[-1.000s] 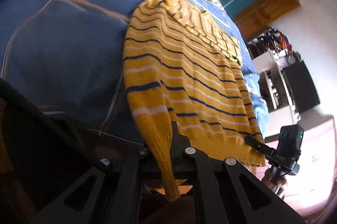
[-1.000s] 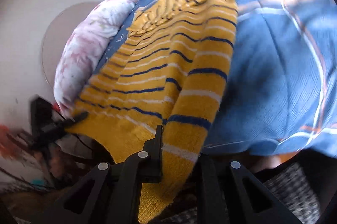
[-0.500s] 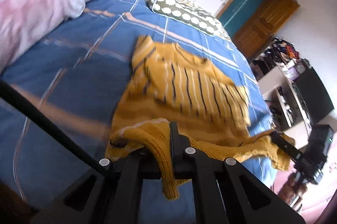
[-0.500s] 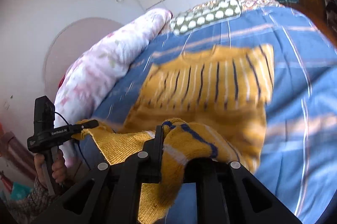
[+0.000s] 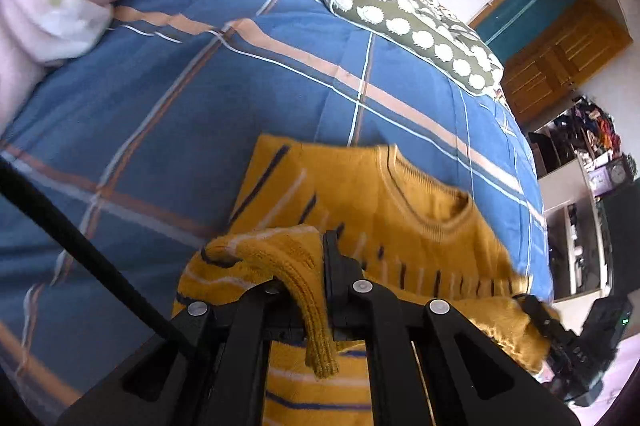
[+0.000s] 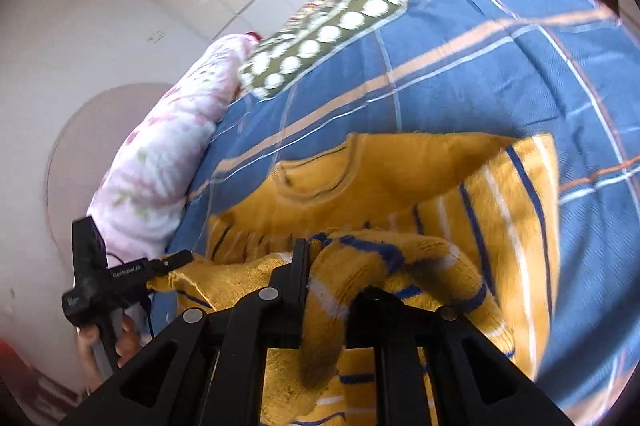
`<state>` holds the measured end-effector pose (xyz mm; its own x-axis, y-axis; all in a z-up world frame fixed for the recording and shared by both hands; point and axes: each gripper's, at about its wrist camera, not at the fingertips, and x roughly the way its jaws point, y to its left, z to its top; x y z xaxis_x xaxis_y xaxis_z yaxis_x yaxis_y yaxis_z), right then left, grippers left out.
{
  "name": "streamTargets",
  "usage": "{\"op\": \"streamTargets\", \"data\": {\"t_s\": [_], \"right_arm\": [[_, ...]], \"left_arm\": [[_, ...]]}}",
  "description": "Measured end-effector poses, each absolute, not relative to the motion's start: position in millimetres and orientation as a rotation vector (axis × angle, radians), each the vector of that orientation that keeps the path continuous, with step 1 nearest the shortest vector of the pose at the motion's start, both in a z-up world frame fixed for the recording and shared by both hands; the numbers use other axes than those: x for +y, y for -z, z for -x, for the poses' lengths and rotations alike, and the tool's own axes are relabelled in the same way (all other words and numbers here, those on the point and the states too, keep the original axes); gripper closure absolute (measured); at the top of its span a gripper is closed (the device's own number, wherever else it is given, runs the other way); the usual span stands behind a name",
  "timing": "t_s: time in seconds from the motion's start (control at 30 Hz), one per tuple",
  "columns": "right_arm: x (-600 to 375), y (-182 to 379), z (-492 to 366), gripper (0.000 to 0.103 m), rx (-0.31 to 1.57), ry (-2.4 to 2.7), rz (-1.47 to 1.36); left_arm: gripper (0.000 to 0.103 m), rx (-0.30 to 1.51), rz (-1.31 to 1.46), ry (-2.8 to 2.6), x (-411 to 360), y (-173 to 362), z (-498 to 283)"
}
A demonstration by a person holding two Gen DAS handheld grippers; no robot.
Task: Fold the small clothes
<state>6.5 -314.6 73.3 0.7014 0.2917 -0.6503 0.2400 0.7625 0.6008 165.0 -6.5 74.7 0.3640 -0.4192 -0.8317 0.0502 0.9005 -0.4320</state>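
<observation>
Blue plaid bedspread [image 5: 168, 113] carries the striped sweater [image 5: 384, 201]; left gripper [image 5: 316, 290] and right gripper [image 6: 332, 278] each pinch its hem, mid-fold toward twelve o'clock; flattening remains.

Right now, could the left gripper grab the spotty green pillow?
Probably not. The left gripper is shut on the yellow sweater, so it has no free grip, and the spotty green pillow lies far across the blue blanket.

Left hand-held gripper [image 5: 320, 282] pinching yellow striped sweater [image 5: 400, 209] hem, blue plaid bedspread [image 5: 200, 97], green spotted pillow [image 5: 412, 25]
</observation>
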Motion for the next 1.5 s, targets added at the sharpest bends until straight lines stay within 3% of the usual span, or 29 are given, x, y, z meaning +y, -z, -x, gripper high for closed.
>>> {"op": "streamTargets", "data": {"t_s": [0.07, 0.13, 0.23, 0.43, 0.47, 0.53, 0.67, 0.73, 0.87, 1.0, 1.3, 1.37, 1.4, 1.5], "right_arm": [[-329, -60, -22, 0.08, 0.837, -0.028, -0.768], [-343, -49, -32, 0.072, 0.839, -0.018, -0.804], [-359, -35, -44, 0.071, 0.845, -0.018, -0.873], [-374, -25, -60, 0.07, 0.845, -0.02, -0.948], [-377, -25, -61, 0.068, 0.836, -0.028, -0.982], [-386, -24, -63, 0.056, 0.808, -0.065, -1.095], [-396, -27, -62, 0.052, 0.762, -0.042, -1.211], [-393, -36, -60, 0.05, 0.779, -0.026, -1.175], [-390, -62, -40, 0.05, 0.755, 0.008, -1.066], [-394, -90, -9, 0.05, 0.739, 0.043, -0.935], [-348, -64, 98, 0.05, 0.919, 0.074, -0.502], [-340, -52, 108, 0.074, 0.942, 0.052, -0.474], [-338, -47, 110, 0.097, 0.956, 0.024, -0.491], [-352, -42, 118, 0.098, 0.951, 0.119, -0.482]], "left_arm": [[0.097, 1.185, 0.405, 0.325, -7, -66, -183], [0.085, 1.191, 0.482, 0.356, -3, -61, -192], [0.068, 1.189, 0.613, 0.375, 10, -53, -201], [0.068, 1.177, 0.686, 0.376, 27, -54, -206], [0.068, 1.173, 0.692, 0.382, 29, -57, -204], [0.068, 1.167, 0.697, 0.381, 31, -62, -201], [0.065, 1.101, 0.703, 0.364, 44, -87, -189], [0.059, 1.078, 0.686, 0.337, 51, -101, -183], [0.059, 1.034, 0.513, 0.285, 52, -133, -157], [0.04, 0.995, 0.388, 0.299, 49, -146, -113], [0.04, 0.947, 0.049, 0.242, 44, -77, 1], [0.04, 0.953, -0.038, 0.207, 40, -54, 10], [0.04, 0.969, -0.06, 0.204, 39, -44, 11], [0.04, 1.004, -0.024, 0.18, 46, -21, 11]]}}
